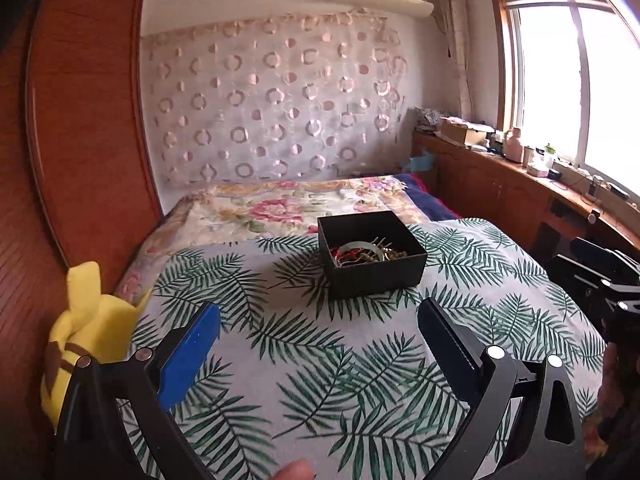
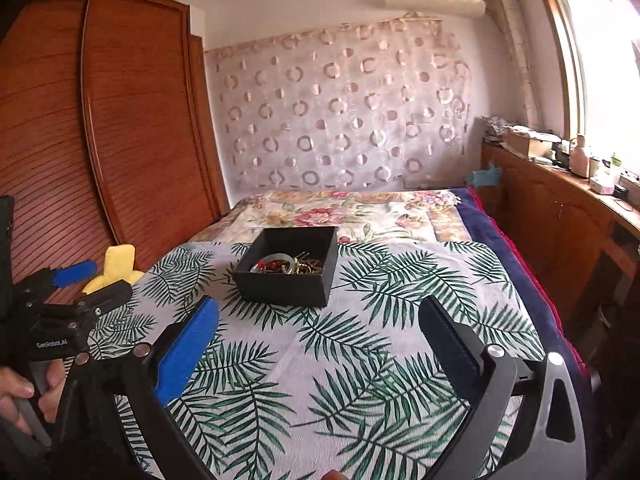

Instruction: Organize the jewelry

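Note:
A black open box (image 1: 372, 256) sits on the palm-leaf cloth (image 1: 320, 360) on the bed. It holds a heap of jewelry (image 1: 368, 254): a pale bangle, red cord, gold pieces and beads. My left gripper (image 1: 320, 312) is open and empty, a short way in front of the box. In the right wrist view the box (image 2: 288, 268) and the jewelry (image 2: 286, 266) lie ahead and a little left. My right gripper (image 2: 320, 312) is open and empty above the cloth (image 2: 340, 360). The left gripper (image 2: 86, 280) shows at the left edge there, open.
A yellow plush toy (image 1: 80, 344) lies at the cloth's left edge beside the wooden wardrobe (image 1: 80, 120). A floral quilt (image 1: 280, 208) covers the bed beyond the box. A wooden ledge (image 1: 520, 176) with bottles and boxes runs under the window on the right.

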`<action>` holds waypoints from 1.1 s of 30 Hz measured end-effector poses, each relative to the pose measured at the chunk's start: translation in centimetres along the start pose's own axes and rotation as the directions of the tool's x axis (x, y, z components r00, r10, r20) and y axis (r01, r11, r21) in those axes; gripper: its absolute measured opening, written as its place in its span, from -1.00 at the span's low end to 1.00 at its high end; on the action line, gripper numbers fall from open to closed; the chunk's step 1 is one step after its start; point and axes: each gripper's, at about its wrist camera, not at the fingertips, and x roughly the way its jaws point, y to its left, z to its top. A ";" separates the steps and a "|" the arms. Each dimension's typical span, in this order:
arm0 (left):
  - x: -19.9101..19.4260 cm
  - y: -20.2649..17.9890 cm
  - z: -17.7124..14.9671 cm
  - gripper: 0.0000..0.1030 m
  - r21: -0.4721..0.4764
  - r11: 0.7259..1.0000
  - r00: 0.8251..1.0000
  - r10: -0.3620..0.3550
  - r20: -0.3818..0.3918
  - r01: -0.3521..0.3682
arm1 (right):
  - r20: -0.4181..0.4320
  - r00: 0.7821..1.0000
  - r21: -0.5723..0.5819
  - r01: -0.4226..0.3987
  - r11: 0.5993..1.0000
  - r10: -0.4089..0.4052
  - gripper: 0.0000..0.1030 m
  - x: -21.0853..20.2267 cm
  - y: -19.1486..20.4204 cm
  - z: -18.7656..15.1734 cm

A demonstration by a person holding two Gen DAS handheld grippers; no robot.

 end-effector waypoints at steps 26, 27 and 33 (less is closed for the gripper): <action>-0.5 -0.2 -0.8 0.85 -0.027 1.000 1.000 -0.003 0.008 0.004 | 0.025 0.999 -0.004 0.029 1.000 -0.029 0.95 -1.1 0.3 -0.7; -0.5 -0.1 -0.8 0.85 -0.026 1.000 1.000 -0.003 0.008 0.003 | 0.025 0.999 -0.002 0.028 1.000 -0.028 0.95 -1.1 0.3 -0.7; -0.5 0.0 -0.8 0.85 -0.029 1.000 1.000 -0.003 0.013 0.003 | 0.023 0.999 0.000 0.026 1.000 -0.026 0.95 -1.1 0.4 -0.9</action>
